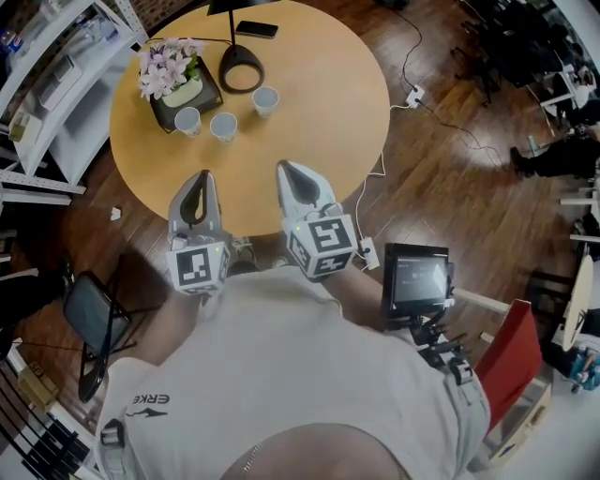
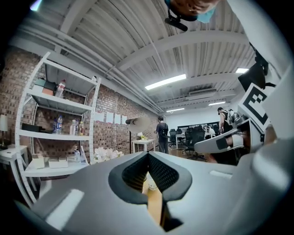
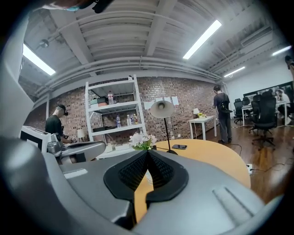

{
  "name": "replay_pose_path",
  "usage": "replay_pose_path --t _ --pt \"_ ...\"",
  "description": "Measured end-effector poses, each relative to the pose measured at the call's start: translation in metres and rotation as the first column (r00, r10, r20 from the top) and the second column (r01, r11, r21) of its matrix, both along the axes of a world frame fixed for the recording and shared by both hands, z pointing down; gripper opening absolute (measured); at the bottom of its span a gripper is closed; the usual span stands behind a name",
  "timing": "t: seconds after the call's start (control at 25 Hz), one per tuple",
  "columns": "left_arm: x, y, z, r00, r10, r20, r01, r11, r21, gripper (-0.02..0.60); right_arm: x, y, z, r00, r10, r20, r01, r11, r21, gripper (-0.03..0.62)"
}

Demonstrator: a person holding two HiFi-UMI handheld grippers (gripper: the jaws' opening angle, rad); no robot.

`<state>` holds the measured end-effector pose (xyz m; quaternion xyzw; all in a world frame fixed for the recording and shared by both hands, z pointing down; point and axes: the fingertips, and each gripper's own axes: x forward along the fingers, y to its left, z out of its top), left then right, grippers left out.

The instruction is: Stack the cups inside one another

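Nearest of all is one person's white shirt (image 1: pixel 281 375), filling the bottom of the head view above a dark wooden floor (image 1: pixel 450 187) crossed by cables. One round wooden table (image 1: pixel 319 103) stands ahead, with one white shelf unit (image 1: pixel 56 84) against a brick wall to its left. Two grippers hang side by side over the table's near edge: the left gripper (image 1: pixel 202 176) and the right gripper (image 1: pixel 285 168) each have their jaws pressed fully together, with nothing between them and nothing touched, and both are well apart from the crockery. Farther back on the table stand one black lamp (image 1: pixel 241 70) and, to its left, one dark planter (image 1: pixel 192 94) of pale flowers. Three cups sit upright and separate, none inside another: the left cup (image 1: pixel 188 120) just beside the planter, the middle cup (image 1: pixel 223 127) near it, and the right cup (image 1: pixel 265 100) beside the lamp's base. One dark phone (image 1: pixel 256 29) lies flat at the far rim of the table
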<state>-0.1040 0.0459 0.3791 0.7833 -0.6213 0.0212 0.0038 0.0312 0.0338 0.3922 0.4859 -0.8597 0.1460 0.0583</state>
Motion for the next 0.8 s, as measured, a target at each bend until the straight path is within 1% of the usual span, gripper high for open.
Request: replay_pose_path --t 0.24,0.36,0.48,0.68,0.8 --pt "-0.025 -0.048 0.000 0.999 0.035 0.002 -0.035 0.999 -0.036 0.002 -0.028 -0.047 0.004 1.000 0.028 -0.012 -0.028 0.999 -0.024 0.014" --pt "-0.039 -0.070 0.007 0.999 0.048 -0.013 -0.048 0.999 -0.025 0.002 -0.040 -0.065 0.008 0.999 0.046 -0.022 -0.047 0.998 -0.035 0.014" --pt "-0.045 -0.085 0.015 0.998 0.056 -0.009 -0.057 0.998 -0.041 0.002 -0.046 -0.080 0.014 0.998 0.053 -0.034 -0.054 0.997 -0.047 0.015" --pt "-0.048 -0.102 0.033 0.999 0.035 -0.002 -0.035 0.996 -0.087 0.002 -0.050 -0.100 0.031 0.998 0.018 -0.052 -0.022 0.996 -0.083 0.015" --pt "-0.053 -0.113 0.051 1.000 -0.004 0.004 0.004 0.992 -0.124 0.002 -0.052 -0.113 0.044 0.998 -0.015 -0.057 0.009 0.994 -0.107 0.015"
